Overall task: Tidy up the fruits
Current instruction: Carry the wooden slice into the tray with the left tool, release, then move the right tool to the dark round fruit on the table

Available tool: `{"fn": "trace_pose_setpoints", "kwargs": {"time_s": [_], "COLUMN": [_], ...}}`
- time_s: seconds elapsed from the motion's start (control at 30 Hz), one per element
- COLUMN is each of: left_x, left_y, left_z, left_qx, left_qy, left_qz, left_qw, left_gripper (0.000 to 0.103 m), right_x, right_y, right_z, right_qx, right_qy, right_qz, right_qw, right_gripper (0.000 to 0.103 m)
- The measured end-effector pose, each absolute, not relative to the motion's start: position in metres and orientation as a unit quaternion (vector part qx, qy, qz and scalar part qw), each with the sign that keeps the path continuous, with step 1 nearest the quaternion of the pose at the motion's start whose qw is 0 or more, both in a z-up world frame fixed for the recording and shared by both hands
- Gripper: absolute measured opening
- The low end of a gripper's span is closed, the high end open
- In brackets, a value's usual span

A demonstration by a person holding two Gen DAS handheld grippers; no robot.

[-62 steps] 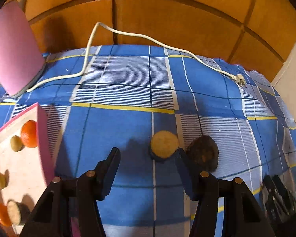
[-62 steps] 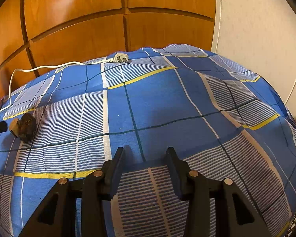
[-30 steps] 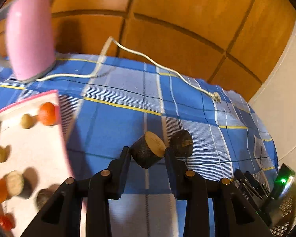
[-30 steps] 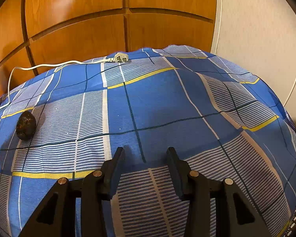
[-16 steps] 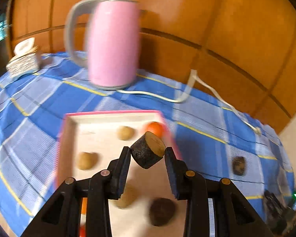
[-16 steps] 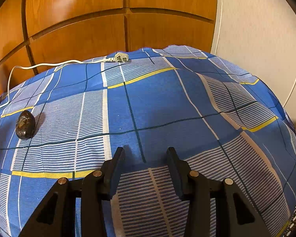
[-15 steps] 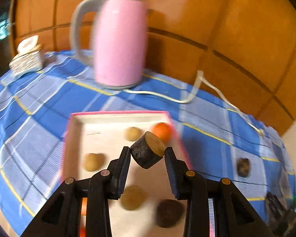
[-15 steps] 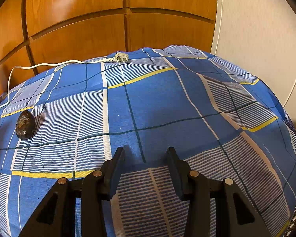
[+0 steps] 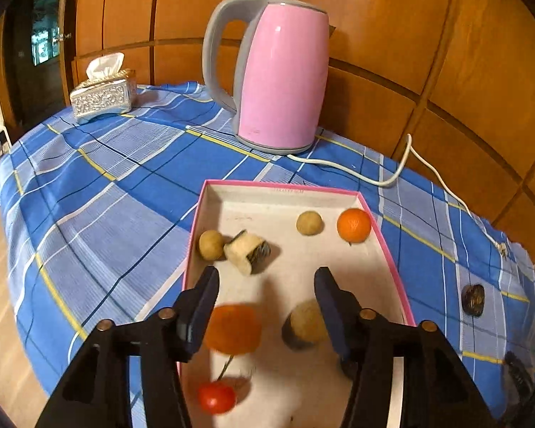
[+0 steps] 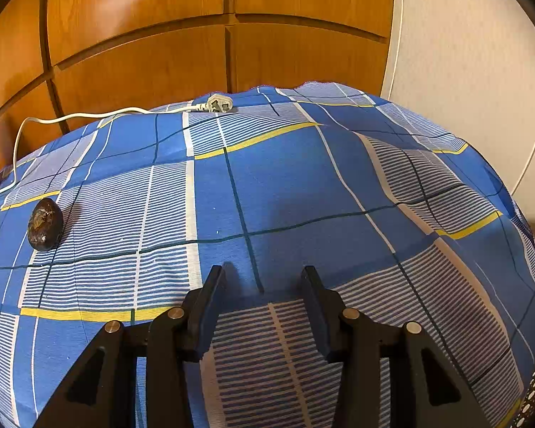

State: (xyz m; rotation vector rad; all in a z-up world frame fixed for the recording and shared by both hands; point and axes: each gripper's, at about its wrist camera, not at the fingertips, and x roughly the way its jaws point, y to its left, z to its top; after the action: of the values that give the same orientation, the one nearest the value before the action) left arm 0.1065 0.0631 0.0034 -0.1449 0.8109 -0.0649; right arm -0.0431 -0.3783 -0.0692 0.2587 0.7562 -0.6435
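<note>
My left gripper (image 9: 265, 278) hovers over the pink-rimmed tray (image 9: 392, 264), its jaws opening with nothing between them. The dark cut fruit piece (image 9: 248, 251) it carried lies in the tray beside a tan round fruit (image 9: 211, 244). The tray also holds another tan fruit (image 9: 309, 223), an orange (image 9: 353, 225), a blurred orange (image 9: 233, 328), a second cut piece (image 9: 303, 324) and a red cherry tomato (image 9: 216, 397). One dark fruit (image 9: 473, 300) (image 10: 45, 224) lies on the blue checked cloth, right of the tray. My right gripper (image 10: 262, 278) stands open above bare cloth.
A pink kettle (image 9: 280, 75) stands behind the tray, its white cord (image 9: 403, 164) running to a plug (image 10: 217, 104) near the back edge. A silver tissue box (image 9: 103, 94) sits far left. Wooden panels back the table; a white wall (image 10: 474, 71) is at right.
The left gripper swung left from the cloth to over the tray, then opened; the cut fruit piece dropped into the tray. The right gripper has not moved.
</note>
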Motion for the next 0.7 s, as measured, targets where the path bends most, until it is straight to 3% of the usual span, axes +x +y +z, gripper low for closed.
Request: {"fn": "trace_pose_setpoints", "kwargs": {"time_s": [0.7], "left_x": [0.037], "left_y": [0.069], "left_z": [-0.013], "left_qx": [-0.072], "left_qy": [0.404], "left_qz": [-0.013], "left_qw": [0.912], "left_gripper": [0.075], "right_x": [-0.043], "right_y": [-0.377], "right_z": [-0.069], "right_qx": [0.124], "right_qy": [0.362], "right_qz": [-0.308], "right_qw": [0.871], "right_gripper": [0.045]}}
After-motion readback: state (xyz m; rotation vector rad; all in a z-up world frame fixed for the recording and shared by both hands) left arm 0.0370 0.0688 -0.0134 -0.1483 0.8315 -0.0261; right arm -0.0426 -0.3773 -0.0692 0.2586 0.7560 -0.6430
